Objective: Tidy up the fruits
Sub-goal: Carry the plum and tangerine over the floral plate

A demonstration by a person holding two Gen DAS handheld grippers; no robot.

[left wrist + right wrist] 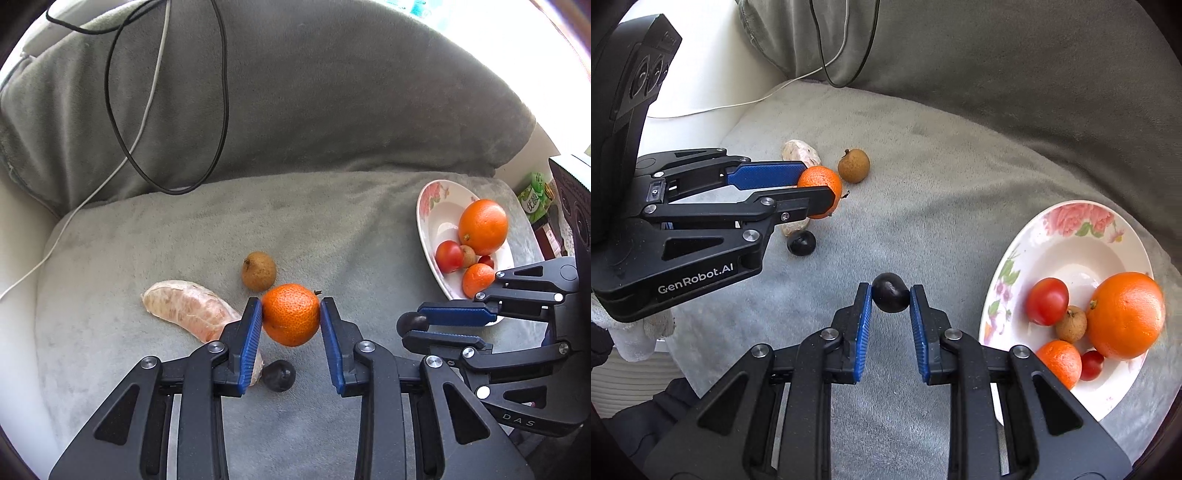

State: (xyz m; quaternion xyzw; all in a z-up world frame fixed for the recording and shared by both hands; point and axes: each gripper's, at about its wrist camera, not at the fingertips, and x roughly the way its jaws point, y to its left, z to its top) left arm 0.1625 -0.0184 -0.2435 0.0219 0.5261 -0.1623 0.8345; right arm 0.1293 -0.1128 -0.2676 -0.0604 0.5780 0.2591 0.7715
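Note:
My left gripper (pixel 291 312) is shut on a small mandarin (pixel 291 314), held just above the grey cushion; it also shows in the right wrist view (pixel 820 190). My right gripper (pixel 891 295) is shut on a dark grape (pixel 891 297), left of the floral plate (pixel 1071 229). The plate holds a large orange (pixel 1124 314), a tomato (pixel 1046 301), a mandarin (pixel 1060 362), a longan (pixel 1071 324) and a small red tomato (pixel 1091 364). On the cushion lie a longan (pixel 258 270), a peeled pomelo segment (pixel 192 312) and a second dark grape (pixel 279 375).
A grey back cushion (pixel 314 103) rises behind the seat. Black and white cables (pixel 221 92) drape over it. A white armrest (pixel 701 74) is at the left. Green packaging (pixel 533 195) stands beyond the plate (pixel 428 206).

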